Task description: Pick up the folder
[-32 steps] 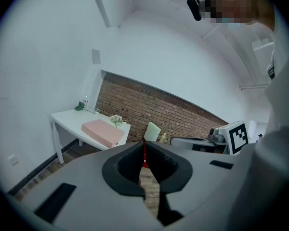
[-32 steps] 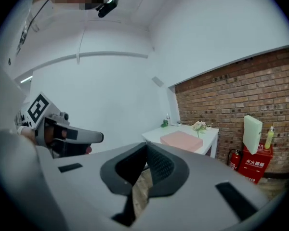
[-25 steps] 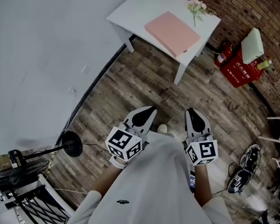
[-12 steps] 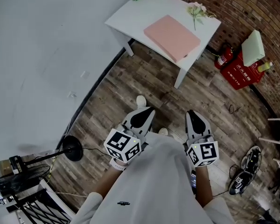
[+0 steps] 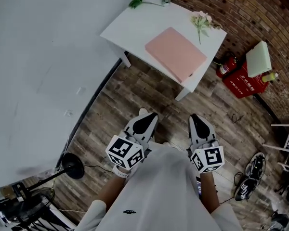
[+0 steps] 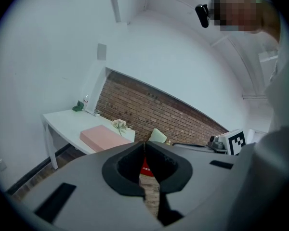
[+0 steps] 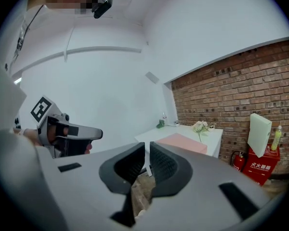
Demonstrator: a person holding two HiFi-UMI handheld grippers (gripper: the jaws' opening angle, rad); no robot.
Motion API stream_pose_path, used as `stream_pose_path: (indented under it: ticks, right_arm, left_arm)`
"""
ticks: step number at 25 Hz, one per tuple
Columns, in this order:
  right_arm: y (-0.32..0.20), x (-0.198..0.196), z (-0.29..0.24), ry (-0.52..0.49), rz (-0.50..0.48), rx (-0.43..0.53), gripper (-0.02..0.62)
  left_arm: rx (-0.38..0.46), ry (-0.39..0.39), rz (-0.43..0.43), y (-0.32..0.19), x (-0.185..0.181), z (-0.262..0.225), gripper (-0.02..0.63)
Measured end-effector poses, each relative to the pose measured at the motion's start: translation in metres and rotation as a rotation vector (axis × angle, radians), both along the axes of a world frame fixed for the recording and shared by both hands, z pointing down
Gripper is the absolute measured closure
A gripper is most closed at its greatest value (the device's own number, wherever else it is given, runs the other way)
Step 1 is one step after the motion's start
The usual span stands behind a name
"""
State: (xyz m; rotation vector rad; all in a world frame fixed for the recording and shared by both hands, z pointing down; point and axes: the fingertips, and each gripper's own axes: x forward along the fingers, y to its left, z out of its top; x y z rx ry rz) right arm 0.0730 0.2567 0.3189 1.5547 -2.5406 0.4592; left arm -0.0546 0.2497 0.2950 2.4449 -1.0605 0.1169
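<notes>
- Since a second ago we have stepped toward the bench [image 5: 130,25]. It now shows fuller and lower in the head view, and both grippers come forward with us.
- Our pink folder [image 5: 176,53] lies flat on the bench, toward the edge nearest us, near a flower sprig [image 5: 201,19] and well apart from both grippers.
- Our left gripper [image 5: 147,121] has its jaws pressed together, empty. Our right gripper [image 5: 198,121] is all but closed, with nothing between its jaws.
- We judge this to be the approach only: we must get closer and open a gripper before any grasp.
</notes>
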Motion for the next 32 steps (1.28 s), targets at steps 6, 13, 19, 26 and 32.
stream_pose_path:
  ticks: [6,13,19,26,32]
  right_arm:
    - [-0.065,-0.021,-0.003,0.008,0.065,-0.04,0.568]
    - [-0.144,-0.049,-0.011,0.004,0.156,-0.051,0.568]
    - [-0.197,-0.07,-0.014,0.015,0.223,-0.041,0.568]
    - [-0.215,-0.076,-0.005,0.031,0.262,-0.075,0.568]
    - [-0.224,-0.066,0.008,0.02,0.283,-0.104,0.568]
  left_arm:
    - [-0.003,0.01,0.05,-0.071,-0.024,-0.011,0.577]
    - [-0.03,0.033,0.092,-0.148,-0.067,-0.01,0.577]
    - [-0.031,0.04,0.137,-0.201,-0.097,-0.009,0.577]
    - [-0.052,0.045,0.153,-0.238,-0.115,-0.002,0.577]
    - [-0.098,0.022,0.164,-0.254,-0.106,0.019,0.577]
